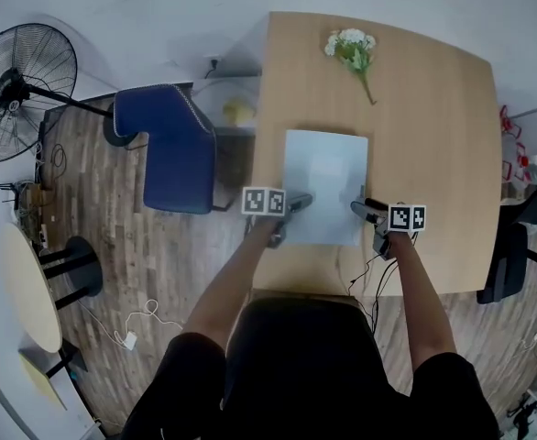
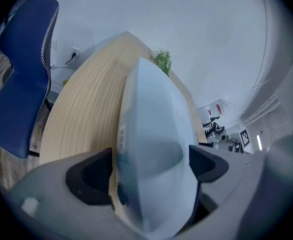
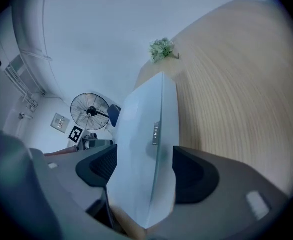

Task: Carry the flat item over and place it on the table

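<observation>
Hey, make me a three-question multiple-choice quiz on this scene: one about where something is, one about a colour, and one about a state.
1. The flowers lie at the table's: A far end; B near edge; C middle.
2. The chair is: A red; B blue; C green.
3. Between the fingers of the left gripper and the right gripper is: A nothing; B the flat item; C a cable.

Answers:
1. A, the head view shows them at the edge farthest from the person.
2. B, its seat and back are dark blue.
3. B, each gripper view shows the pale flat item filling the gap between the fingers.
</observation>
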Demonstrator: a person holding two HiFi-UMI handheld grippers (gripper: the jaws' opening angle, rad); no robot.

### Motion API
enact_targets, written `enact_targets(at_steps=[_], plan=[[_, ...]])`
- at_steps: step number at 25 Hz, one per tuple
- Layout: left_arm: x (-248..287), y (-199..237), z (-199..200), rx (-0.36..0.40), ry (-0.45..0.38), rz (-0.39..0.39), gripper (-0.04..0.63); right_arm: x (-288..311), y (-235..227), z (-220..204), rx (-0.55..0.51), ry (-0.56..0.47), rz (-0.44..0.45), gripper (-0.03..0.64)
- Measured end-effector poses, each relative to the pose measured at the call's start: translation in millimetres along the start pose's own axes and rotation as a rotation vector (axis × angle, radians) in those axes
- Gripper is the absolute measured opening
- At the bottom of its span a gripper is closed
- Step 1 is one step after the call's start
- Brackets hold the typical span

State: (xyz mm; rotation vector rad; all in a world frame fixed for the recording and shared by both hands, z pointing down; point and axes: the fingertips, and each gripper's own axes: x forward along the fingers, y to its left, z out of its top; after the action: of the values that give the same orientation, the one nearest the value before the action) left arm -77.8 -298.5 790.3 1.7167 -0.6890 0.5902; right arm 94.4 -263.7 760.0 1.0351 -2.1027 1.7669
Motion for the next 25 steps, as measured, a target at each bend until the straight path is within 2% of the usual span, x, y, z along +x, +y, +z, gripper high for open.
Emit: enact_targets(at_steps=[4,7,9,11,13,15,18,21,23,25], plan=[[-40.9,-6.7,3.6,0.101,-0.084,-0.018,0.477,-18.5,26.3,-10.4,-0.039,-0.027,-0.007,0.376],[-77.2,-23.4,4.8,0.13,-0.19,-0.054,0.476,-35.2,44.5,-24.0,-0.067,-0.078,-0.013,0.387],[-102.5,-36.9,0.8,0.178,-0.266,-0.059,0.474,-45.4,61.2,-36.4,-0.074,-0.121,-0.005,0.387],[-125.9,-50.3,-5.0,0.239,-0.342,-0.055,0.454,-56.3,87.7,-43.7,-0.101,-0.179,0.042,0.388],[-142.6,-63.9,-12.9,0.299,-0.411,-0.054,0.393,-72.1,118.5,-43.4,-0.151,-0.249,0.111,0.388],[-150.8,-77.0,-21.4,0.355,-0.465,-0.066,0.329,-89.4,141.2,-39.4,-0.216,-0.309,0.129,0.388],[-156.2,-93.8,-28.6,0.397,-0.524,-0.088,0.227,-108.8,158.0,-38.7,-0.346,-0.335,0.053,0.373],[-171.4,-103.5,-26.5,0.374,-0.596,-0.104,0.118,-117.9,171.2,-47.8,-0.491,-0.307,-0.05,0.367],[-191.6,-110.4,-25.3,0.397,-0.658,-0.068,0.016,-123.5,181.2,-55.2,-0.539,-0.3,-0.078,0.339],[-209.8,-119.6,-25.7,0.455,-0.699,-0.031,-0.001,-127.9,189.7,-58.6,-0.54,-0.321,-0.069,0.28]])
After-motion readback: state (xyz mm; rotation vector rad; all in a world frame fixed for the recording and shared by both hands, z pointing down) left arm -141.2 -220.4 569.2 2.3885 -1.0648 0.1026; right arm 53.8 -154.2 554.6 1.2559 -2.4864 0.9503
